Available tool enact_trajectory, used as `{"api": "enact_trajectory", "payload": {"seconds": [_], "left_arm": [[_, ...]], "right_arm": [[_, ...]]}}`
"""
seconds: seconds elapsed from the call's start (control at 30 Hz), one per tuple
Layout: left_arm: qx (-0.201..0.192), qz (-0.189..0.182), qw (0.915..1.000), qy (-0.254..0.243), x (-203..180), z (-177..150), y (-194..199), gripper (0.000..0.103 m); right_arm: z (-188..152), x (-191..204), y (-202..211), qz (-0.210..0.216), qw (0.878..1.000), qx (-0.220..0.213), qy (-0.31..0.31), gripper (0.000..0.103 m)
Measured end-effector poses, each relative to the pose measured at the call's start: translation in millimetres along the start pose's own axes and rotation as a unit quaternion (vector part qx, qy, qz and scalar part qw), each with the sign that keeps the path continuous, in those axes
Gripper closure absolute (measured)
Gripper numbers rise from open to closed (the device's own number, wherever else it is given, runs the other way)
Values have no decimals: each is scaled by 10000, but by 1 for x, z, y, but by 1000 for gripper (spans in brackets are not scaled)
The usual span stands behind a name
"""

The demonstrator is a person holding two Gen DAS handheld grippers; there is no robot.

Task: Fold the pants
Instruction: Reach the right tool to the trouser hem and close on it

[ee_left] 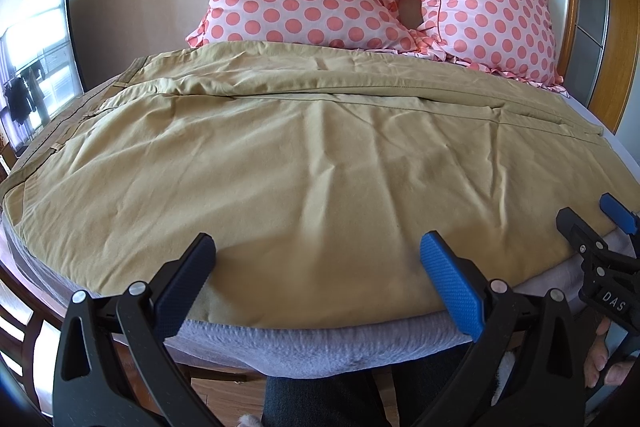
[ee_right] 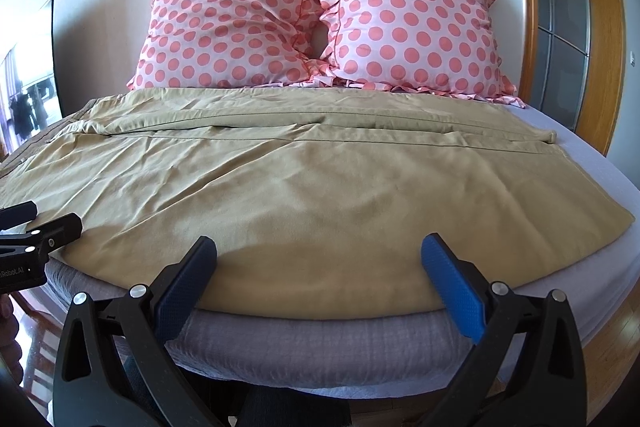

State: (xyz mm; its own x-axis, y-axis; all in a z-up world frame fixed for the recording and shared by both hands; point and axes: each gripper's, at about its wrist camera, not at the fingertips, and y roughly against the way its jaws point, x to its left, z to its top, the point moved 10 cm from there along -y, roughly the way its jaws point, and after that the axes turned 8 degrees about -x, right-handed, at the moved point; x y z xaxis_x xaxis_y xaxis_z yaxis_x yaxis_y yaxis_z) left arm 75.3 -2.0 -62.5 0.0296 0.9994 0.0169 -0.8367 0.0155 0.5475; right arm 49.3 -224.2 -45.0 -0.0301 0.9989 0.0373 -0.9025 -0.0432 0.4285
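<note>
Khaki pants (ee_left: pixel 304 155) lie spread flat across the bed, waistband at the left, leg hems at the right; they also show in the right wrist view (ee_right: pixel 304 179). My left gripper (ee_left: pixel 318 247) is open, empty, hovering at the pants' near edge. My right gripper (ee_right: pixel 320 249) is open and empty at the same near edge, further right. The right gripper shows at the right of the left wrist view (ee_left: pixel 588 219). The left gripper shows at the left of the right wrist view (ee_right: pixel 40 219).
Two pink polka-dot pillows (ee_right: pixel 320 27) lean on the wall behind the pants. The grey bed sheet (ee_right: pixel 320 355) shows under the near edge. A wooden door frame (ee_right: pixel 596 47) stands at the right, a mirror (ee_left: pixel 36 59) at the left.
</note>
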Motion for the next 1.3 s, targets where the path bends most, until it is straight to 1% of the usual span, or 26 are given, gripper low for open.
{"api": "enact_trajectory", "payload": {"seconds": [0.03,0.07,0.13,0.17,0.2,0.27,0.4,0.47,0.57,0.67,0.73,0.8,0.83,0.87,0.9,0.93,0.97,1.03,1.07,1.1,1.13,1.23,1.3], "left_arm": [[45,-37,10000,3,-4,0,3,2],[96,-77,9999,6,-5,1,4,2],[163,-151,9997,45,-5,4,3,2],[150,-172,9997,67,-3,7,1,2],[102,-158,9998,84,1,10,4,2],[-77,-160,9998,116,5,25,5,2],[-364,-230,9990,132,9,53,6,2],[-471,-259,9984,176,11,66,4,2],[-557,-250,9978,258,18,81,-3,2],[-607,-235,9973,348,27,92,-12,2],[-668,-207,9969,354,32,95,-14,2],[-702,-195,9969,308,35,99,-19,2],[-701,-231,9969,288,36,100,-21,2],[-690,-308,9967,289,35,100,-23,2],[-667,-412,9964,313,34,101,-26,2],[-634,-529,9959,372,34,100,-28,2],[-605,-630,9952,444,34,100,-30,2],[-578,-786,9935,579,34,98,-32,2],[-562,-822,9929,643,36,97,-33,2],[-552,-826,9926,702,39,97,-33,2],[-563,-827,9920,772,42,98,-33,2],[-656,-884,9887,1013,53,104,-31,2],[-713,-851,9874,1126,63,111,-33,2]], "right_arm": [[5,-4,-5,31,9999,110,-25,1],[13,-13,-4,-15,9999,91,-94,1],[43,-38,-10,-194,9993,-65,-321,1],[55,-52,-12,-270,9985,-72,-466,1],[68,-67,-20,-330,9974,14,-635,1],[94,-101,-47,-528,9932,242,-1010,1],[130,-172,-110,-1296,9756,476,-1708,2],[140,-202,-150,-1663,9633,759,-1968,20],[143,-234,-213,-2059,9423,1259,-2319,30],[135,-264,-260,-2605,9164,1623,-2570,38],[127,-279,-280,-2816,9005,1762,-2805,37],[129,-291,-291,-3188,8930,1735,-2661,37],[127,-294,-297,-3278,8894,1840,-2601,40],[127,-298,-298,-3410,8881,1830,-2478,49],[127,-300,-297,-3439,8892,1724,-2477,59],[126,-304,-292,-3505,8890,1586,-2484,82],[125,-306,-289,-3408,8927,1448,-2569,89],[120,-314,-280,-3034,8979,1184,-2962,98],[116,-316,-274,-2718,8970,1048,-3325,99],[112,-317,-264,-2479,8936,913,-3630,99],[110,-318,-251,-2257,8922,751,-3839,99],[113,-301,-205,-1682,8955,320,-4108,99],[108,-288,-162,-1359,8987,63,-4169,99]]}}
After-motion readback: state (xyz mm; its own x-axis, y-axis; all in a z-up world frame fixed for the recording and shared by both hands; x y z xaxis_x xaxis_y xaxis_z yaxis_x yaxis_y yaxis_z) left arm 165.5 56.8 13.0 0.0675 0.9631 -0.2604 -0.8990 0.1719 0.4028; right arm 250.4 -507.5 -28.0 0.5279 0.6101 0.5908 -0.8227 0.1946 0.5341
